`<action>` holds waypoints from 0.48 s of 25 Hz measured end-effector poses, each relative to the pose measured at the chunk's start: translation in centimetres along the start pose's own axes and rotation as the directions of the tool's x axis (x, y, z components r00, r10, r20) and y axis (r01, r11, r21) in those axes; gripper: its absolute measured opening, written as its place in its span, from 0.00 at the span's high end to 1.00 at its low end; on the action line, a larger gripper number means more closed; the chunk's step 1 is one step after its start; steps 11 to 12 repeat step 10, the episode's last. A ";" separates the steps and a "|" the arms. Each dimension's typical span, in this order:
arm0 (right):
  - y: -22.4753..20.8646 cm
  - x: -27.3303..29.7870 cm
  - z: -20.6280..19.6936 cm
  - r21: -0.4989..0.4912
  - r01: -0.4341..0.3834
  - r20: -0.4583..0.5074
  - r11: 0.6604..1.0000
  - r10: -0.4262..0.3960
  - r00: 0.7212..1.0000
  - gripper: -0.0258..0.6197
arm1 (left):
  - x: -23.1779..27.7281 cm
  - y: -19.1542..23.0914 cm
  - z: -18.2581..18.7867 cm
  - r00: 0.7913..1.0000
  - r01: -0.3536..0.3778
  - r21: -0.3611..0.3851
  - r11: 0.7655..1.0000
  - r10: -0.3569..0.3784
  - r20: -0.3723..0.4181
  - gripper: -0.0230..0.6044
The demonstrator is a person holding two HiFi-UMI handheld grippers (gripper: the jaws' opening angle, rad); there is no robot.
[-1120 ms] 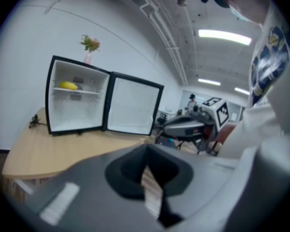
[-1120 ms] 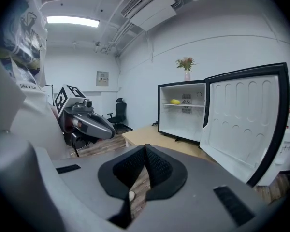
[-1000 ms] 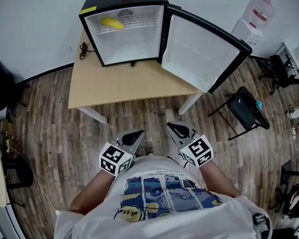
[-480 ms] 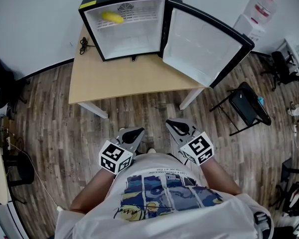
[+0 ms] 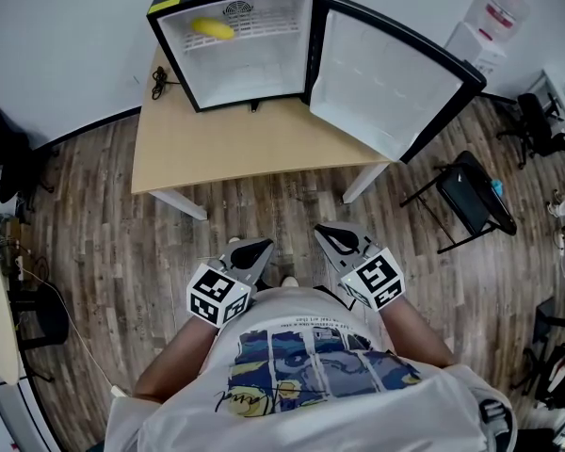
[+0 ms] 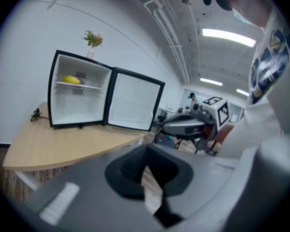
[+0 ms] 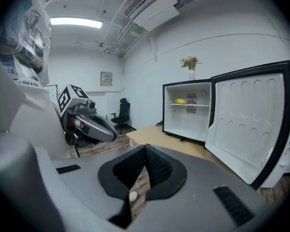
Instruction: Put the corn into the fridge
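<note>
At the bottom centre of the head view is the person's printed white shirt (image 5: 306, 365), with both tools held just in front of it over the wooden floor (image 5: 113, 243). The left gripper (image 5: 250, 251) sits lower centre-left and the right gripper (image 5: 336, 241) lower centre-right, side by side but apart, both aimed toward the top of the frame. In the left gripper view the dark fingers (image 6: 128, 170) are clenched tip to tip with nothing between them; floor shows through the narrow wedge behind the tips. In the right gripper view the ribbed fingers (image 7: 157, 167) are likewise pressed together and empty.

Beyond the floor, in the upper middle of the head view, stands a light wooden worktop (image 5: 235, 149). A black cable (image 5: 156, 88) lies at its left edge. A small black fridge (image 5: 250, 73) stands on the worktop's far side, and its door (image 5: 386, 83) is swung wide open toward the upper right. The corn (image 5: 213, 28) lies on the upper shelf inside the fridge, toward the left wall. A vase of flowers (image 7: 191, 64) stands on the fridge's top. A black chair (image 5: 471, 205) is at the right, and a water dispenser (image 5: 485, 26) in the upper right corner.
</note>
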State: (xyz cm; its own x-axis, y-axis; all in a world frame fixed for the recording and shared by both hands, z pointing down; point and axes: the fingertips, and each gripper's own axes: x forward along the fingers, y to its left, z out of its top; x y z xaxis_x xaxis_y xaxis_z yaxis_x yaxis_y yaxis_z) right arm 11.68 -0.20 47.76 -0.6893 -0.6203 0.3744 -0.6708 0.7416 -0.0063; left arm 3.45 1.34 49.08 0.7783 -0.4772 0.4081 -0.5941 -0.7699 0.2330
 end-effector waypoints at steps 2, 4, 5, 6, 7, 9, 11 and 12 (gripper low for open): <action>-0.2 0.1 0.1 0.001 -0.001 0.004 1.000 0.001 1.000 0.94 | 0.1 0.1 0.1 1.000 -0.002 0.001 1.000 0.002 -0.003 0.95; -0.3 0.1 0.1 0.002 0.001 0.005 1.000 -0.001 1.000 0.94 | 0.2 0.1 0.1 1.000 -0.003 0.003 1.000 0.003 -0.005 0.95; -0.4 0.1 0.1 0.002 0.001 0.004 1.000 -0.001 1.000 0.94 | 0.3 0.1 0.1 1.000 -0.004 0.003 1.000 0.004 -0.006 0.95; -0.5 0.1 0.0 0.003 0.001 0.004 1.000 -0.001 1.000 0.94 | 0.4 0.1 0.2 1.000 -0.004 0.002 1.000 0.004 -0.005 0.95; -0.7 0.1 0.0 0.003 0.001 0.003 1.000 -0.001 1.000 0.94 | 0.5 0.2 0.2 1.000 -0.005 0.002 1.000 0.005 -0.006 0.95; -0.9 0.2 -0.1 0.002 0.000 0.000 1.000 0.000 1.000 0.94 | 0.7 0.3 0.3 1.000 -0.005 -0.001 1.000 0.005 -0.007 0.95; -1.0 0.2 -0.1 0.002 0.000 -0.001 1.000 0.000 1.000 0.94 | 0.8 0.3 0.4 1.000 -0.006 -0.002 1.000 0.006 -0.007 0.95; -1.0 0.2 -0.1 0.002 0.000 -0.001 1.000 0.000 1.000 0.94 | 0.8 0.3 0.4 1.000 -0.006 -0.002 1.000 0.006 -0.007 0.95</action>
